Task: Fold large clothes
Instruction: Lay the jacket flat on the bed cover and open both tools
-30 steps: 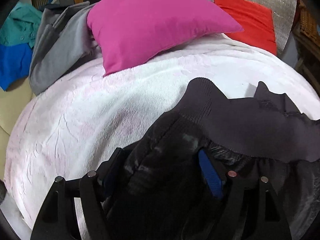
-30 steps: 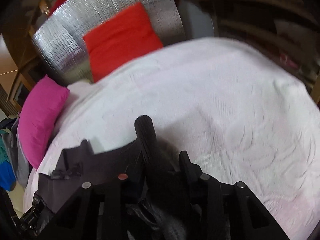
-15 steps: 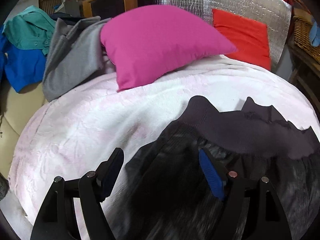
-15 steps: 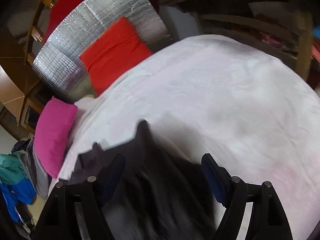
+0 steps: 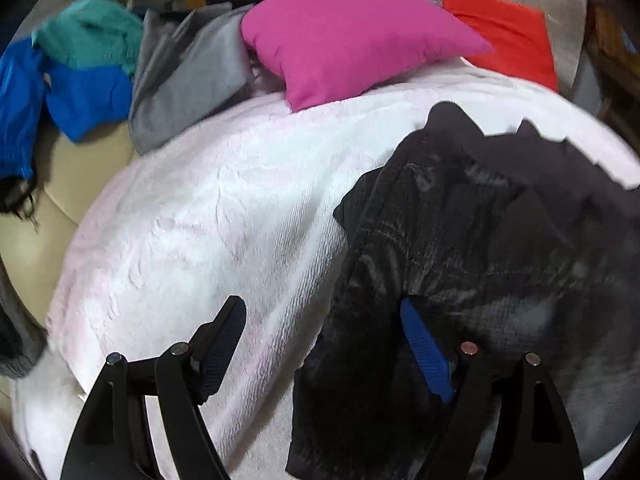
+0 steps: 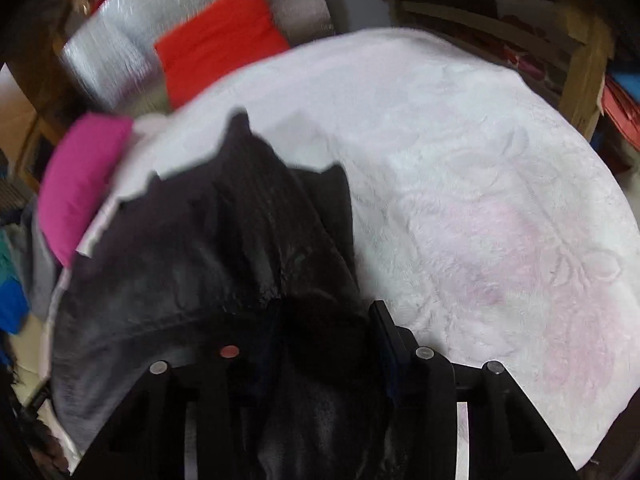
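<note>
Fingers (image 5: 224, 344) of the left gripper (image 5: 324, 352) stand wide at the bottom of the left wrist view, the left one over the white blanket (image 5: 192, 240), the blue-padded right one at the edge of the black garment (image 5: 460, 248), nothing pinched. The right gripper (image 6: 320, 344) has just been closing; dark cloth fills the gap and hides its left finger, so whether it grips is unclear. Both views are blurred. The garment lies on the blanket, cut off below. A pink pillow (image 5: 352, 36) sits at the top.
</note>
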A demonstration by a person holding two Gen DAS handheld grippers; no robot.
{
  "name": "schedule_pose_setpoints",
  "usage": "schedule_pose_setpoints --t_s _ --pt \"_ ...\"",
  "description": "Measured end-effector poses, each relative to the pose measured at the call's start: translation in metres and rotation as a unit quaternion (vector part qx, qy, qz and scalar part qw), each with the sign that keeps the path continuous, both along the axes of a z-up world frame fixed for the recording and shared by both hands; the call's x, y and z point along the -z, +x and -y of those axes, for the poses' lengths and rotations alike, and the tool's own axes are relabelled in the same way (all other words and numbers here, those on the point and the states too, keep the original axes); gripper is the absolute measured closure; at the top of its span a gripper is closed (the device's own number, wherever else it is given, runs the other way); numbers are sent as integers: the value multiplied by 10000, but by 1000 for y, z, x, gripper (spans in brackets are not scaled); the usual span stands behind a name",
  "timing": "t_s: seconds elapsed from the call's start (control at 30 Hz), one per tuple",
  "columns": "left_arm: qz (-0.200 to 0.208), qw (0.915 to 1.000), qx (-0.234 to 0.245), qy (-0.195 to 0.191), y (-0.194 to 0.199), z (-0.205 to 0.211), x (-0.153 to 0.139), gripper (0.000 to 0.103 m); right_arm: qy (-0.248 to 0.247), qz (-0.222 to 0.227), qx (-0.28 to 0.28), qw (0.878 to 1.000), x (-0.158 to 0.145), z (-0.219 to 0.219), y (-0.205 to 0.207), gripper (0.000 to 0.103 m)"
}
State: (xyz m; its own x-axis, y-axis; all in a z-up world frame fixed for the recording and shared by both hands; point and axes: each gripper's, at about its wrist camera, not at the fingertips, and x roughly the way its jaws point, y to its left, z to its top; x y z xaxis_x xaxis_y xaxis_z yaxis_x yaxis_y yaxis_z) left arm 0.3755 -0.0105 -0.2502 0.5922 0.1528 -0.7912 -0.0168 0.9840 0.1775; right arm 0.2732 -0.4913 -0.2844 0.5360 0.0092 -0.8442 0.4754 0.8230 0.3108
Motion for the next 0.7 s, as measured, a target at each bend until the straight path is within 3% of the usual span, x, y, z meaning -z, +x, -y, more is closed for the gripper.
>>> schedule_pose_setpoints --t_s 0.1,0.2,0.33,0.4,0.53,0.7 --pt "196 9992 92 331 -8 8 -7 22 153 183 226 9995 -7 3 -5 54" --pt "725 9973 135 30 -34 4 -35 22 182 593 438 9971 -26 1 -24 37" --pt "1180 9929 171 23 -72 4 -62 22 -44 1315 518 9899 -60 -12 -58 32" --pt "1335 9908 242 -27 -88 5 -75 22 -70 1463 468 9881 -70 -22 -71 24" --pt "1571 9870 308 -173 -123 7 -102 22 -438 1669 126 9849 -96 -52 -100 23" --pt "1780 9831 339 -267 -158 11 -135 22 -461 1942 -20 9799 -128 -80 -138 20"
